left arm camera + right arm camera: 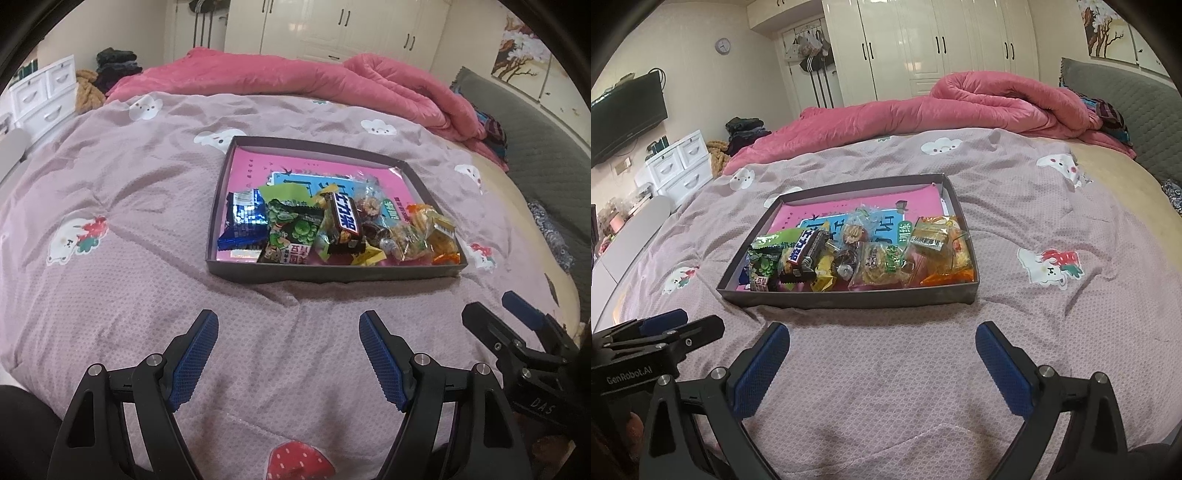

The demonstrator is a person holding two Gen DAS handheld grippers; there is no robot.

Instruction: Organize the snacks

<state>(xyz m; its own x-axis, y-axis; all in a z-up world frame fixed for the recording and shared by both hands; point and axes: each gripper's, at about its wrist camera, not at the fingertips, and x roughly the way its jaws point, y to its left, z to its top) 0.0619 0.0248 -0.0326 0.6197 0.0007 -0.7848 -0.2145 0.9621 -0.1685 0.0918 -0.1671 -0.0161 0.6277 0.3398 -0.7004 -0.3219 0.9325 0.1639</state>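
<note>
A shallow dark box [332, 275] [849, 300] with a pink lining lies on the mauve bedspread, holding several wrapped snacks along its near side: a blue packet [243, 221], a green pea packet [291, 232] [762, 264], a dark chocolate bar [343, 221] [803, 254] and orange-yellow cracker packs [439, 232] [942, 247]. My left gripper [288, 321] hovers open over the bedspread in front of the box, nothing between its blue pads. My right gripper [882, 334] is also wide open and empty, nearer than the box. Each gripper shows at the edge of the other's view.
A rolled pink quilt [979, 99] lies across the far side of the bed. A grey headboard [1126, 96] stands at the right, white drawers [679, 166] and a wall television [624, 110] at the left, wardrobes behind. Bedspread around the box carries only printed patterns.
</note>
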